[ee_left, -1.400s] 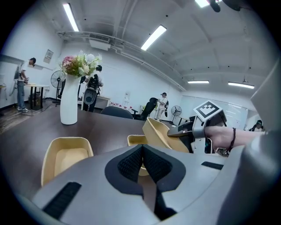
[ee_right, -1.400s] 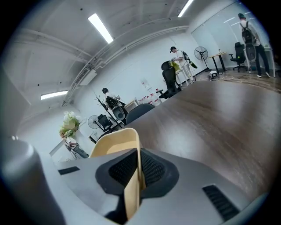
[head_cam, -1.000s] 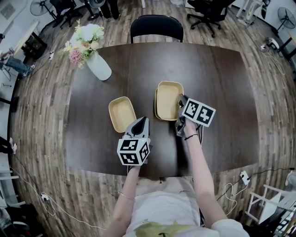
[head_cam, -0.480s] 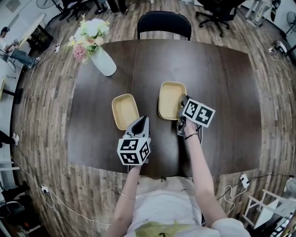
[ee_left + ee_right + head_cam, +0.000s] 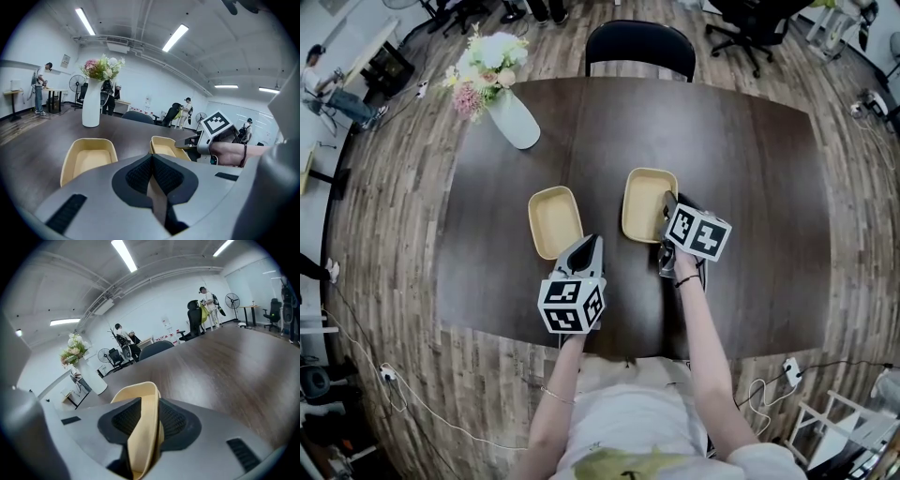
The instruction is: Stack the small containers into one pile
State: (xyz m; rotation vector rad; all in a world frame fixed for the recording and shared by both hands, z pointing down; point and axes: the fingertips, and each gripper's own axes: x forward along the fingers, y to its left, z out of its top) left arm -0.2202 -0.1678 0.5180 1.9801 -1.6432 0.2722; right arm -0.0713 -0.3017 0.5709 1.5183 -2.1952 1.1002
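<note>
Two tan, shallow containers stand side by side on the dark table point(image 5: 750, 169). The left container point(image 5: 555, 221) point(image 5: 88, 159) is empty and untouched. My left gripper point(image 5: 589, 242) point(image 5: 152, 157) hovers just before its near right corner, shut with nothing between the pads. The right container point(image 5: 643, 202) point(image 5: 165, 146) shows a doubled rim on its left side, as if nested in another. My right gripper point(image 5: 667, 202) point(image 5: 150, 401) straddles its near right rim point(image 5: 143, 427). Its jaws have just been opening, and the wall still stands between the pads.
A white vase of flowers point(image 5: 514, 117) point(image 5: 91, 108) stands at the table's far left corner. A black chair point(image 5: 639, 47) is pushed in at the far side. Several people and office chairs stand far off in the room.
The right gripper's jaws have loosened around the right container's rim, and its marker cube has rolled slightly. The left gripper and the left container stay where they were.
</note>
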